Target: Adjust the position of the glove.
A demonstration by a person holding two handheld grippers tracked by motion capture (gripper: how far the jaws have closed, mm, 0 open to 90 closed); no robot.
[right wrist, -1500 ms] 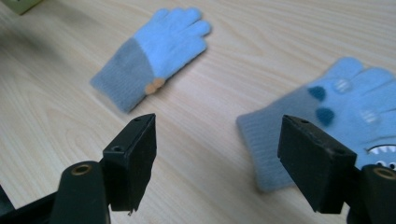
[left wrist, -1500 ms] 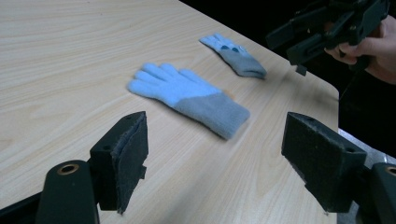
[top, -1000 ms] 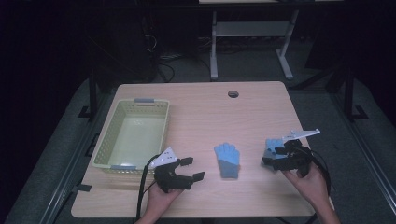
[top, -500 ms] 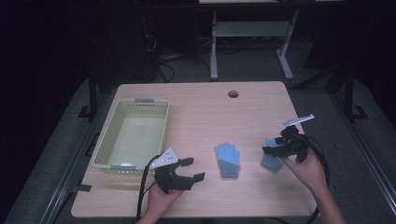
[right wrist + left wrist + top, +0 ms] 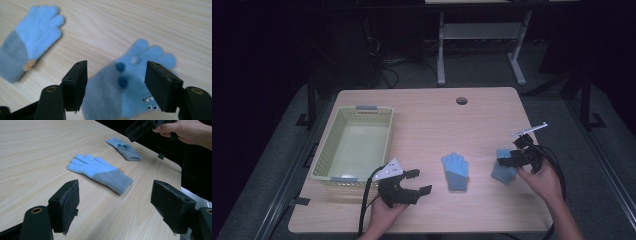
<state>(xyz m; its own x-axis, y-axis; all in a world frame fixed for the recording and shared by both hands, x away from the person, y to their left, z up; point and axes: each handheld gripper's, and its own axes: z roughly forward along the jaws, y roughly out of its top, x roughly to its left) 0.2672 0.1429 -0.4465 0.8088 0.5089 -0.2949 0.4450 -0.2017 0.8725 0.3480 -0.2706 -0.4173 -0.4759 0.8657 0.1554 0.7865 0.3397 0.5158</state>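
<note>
Since the glove with the little monster face (image 5: 130,87) sits right under the right tongs (image 5: 512,161), that's the one the next grab depends on: in the right gripper view it lies between the two black jaws, straddled but with the pads not pressing on it yet. The jaws have just been closing in a bit, though there's a clear gap on both sides, so I'd call them apart. Its long axis runs from cuff at the near edge of the tabletop (image 5: 427,115) to fingers pointing toward the far edge, slightly angled, and the jaws line up across its width, which looks like the right way to pinch it. Looks-wise it's fuzzy knit, light blue fingers with a greyer half, two dark blue dots, and tiny teeth and eyes near the cuff. It's near the right edge of the tabletop, toward the near side. Its plainer twin, the second glove (image 5: 455,171), lies flat near the middle of the near edge, well apart from it. The left tongs (image 5: 414,182) rest by the near edge with jaws wide apart and nothing in them, closer to that second glove. A pale yellow basket (image 5: 323,150) sits by the left edge.
</note>
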